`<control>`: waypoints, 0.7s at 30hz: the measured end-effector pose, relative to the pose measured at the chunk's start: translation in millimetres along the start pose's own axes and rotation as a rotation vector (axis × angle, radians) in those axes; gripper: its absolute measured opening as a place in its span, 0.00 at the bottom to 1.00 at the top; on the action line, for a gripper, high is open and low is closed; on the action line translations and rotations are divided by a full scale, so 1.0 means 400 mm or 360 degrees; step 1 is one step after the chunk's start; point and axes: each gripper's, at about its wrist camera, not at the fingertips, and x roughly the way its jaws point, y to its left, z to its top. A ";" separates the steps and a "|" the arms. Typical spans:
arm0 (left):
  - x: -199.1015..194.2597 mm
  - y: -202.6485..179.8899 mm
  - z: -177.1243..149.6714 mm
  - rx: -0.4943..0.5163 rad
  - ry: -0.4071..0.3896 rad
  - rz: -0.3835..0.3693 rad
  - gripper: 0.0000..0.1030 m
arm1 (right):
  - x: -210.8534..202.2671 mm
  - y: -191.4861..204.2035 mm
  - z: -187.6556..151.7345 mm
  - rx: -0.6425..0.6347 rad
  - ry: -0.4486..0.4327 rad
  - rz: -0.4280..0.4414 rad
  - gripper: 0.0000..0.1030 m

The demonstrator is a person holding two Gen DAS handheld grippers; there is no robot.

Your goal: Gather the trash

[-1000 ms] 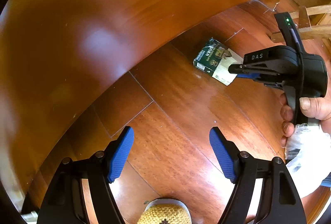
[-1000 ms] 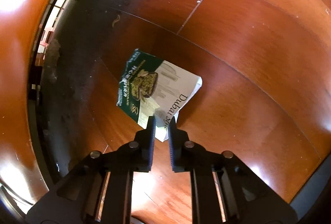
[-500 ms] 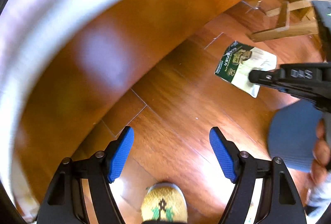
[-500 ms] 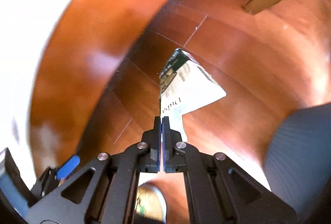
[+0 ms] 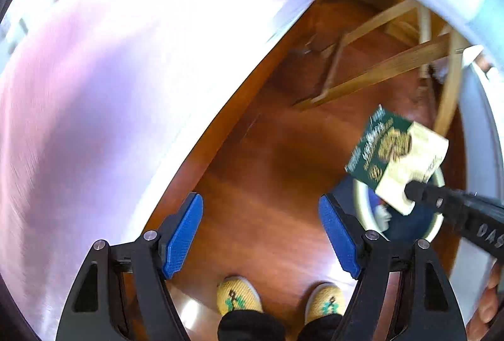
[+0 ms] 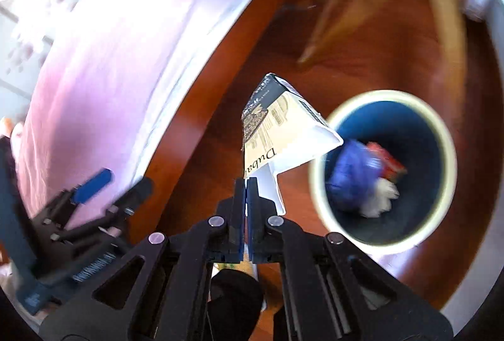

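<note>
My right gripper (image 6: 246,183) is shut on a flattened green and white snack carton (image 6: 277,133) and holds it in the air above the wooden floor, just left of a round bin (image 6: 441,133) with a cream rim and dark blue inside. The bin holds a blue wrapper, a red packet and something white. In the left wrist view the carton (image 5: 397,152) hangs from the right gripper (image 5: 412,193) over the bin (image 5: 362,202). My left gripper (image 5: 261,234) is open and empty, above the floor.
A bed with pink-white sheets (image 5: 110,73) fills the left side, its wooden side rail running along the floor. A light wooden rack (image 5: 378,67) stands behind. A white object (image 5: 478,127) is at the right. The person's slippered feet (image 5: 239,297) are below.
The right gripper closed on the carton, lifted it off the floor and carried it right, beside the bin. Both views rose and swung, bringing the bed and bin into sight.
</note>
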 end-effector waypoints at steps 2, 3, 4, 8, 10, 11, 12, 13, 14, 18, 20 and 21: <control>-0.043 -0.049 0.032 0.0060 -0.0023 -0.0036 0.75 | -0.045 -0.028 0.007 0.0034 -0.0033 -0.0087 0.00; -0.056 -0.070 0.048 0.0085 -0.0030 -0.0049 0.75 | -0.073 -0.050 0.009 0.0042 -0.0045 -0.0130 0.00; -0.068 -0.089 0.062 0.0110 -0.0035 -0.0062 0.75 | -0.097 -0.071 0.009 0.0046 -0.0053 -0.0165 0.00; -0.109 -0.175 0.121 0.0226 -0.0066 -0.0126 0.76 | -0.143 -0.132 0.032 0.0084 -0.0108 -0.0275 0.00; -0.120 -0.213 0.143 0.0290 -0.0074 -0.0163 0.80 | -0.141 -0.195 0.036 0.0128 -0.0118 -0.0291 0.00; -0.126 -0.231 0.153 0.0319 -0.0078 -0.0173 0.82 | -0.146 -0.216 0.039 0.0158 -0.0130 -0.0306 0.00; -0.131 -0.245 0.162 0.0345 -0.0083 -0.0180 0.85 | -0.150 -0.231 0.042 0.0185 -0.0135 -0.0329 0.00; -0.136 -0.258 0.171 0.0364 -0.0089 -0.0185 0.86 | -0.151 -0.242 0.042 0.0209 -0.0140 -0.0344 0.00; -0.143 -0.272 0.182 0.0393 -0.0095 -0.0193 0.86 | -0.157 -0.255 0.034 0.0240 -0.0151 -0.0348 0.00; -0.173 -0.321 0.208 0.0457 -0.0109 -0.0193 0.88 | -0.234 -0.275 0.008 0.0384 -0.0244 -0.0324 0.00; -0.200 -0.332 0.224 0.0472 -0.0109 -0.0196 0.88 | -0.278 -0.277 -0.004 0.0432 -0.0288 -0.0319 0.00; -0.220 -0.333 0.234 0.0481 -0.0109 -0.0198 0.88 | -0.308 -0.269 -0.010 0.0451 -0.0310 -0.0317 0.00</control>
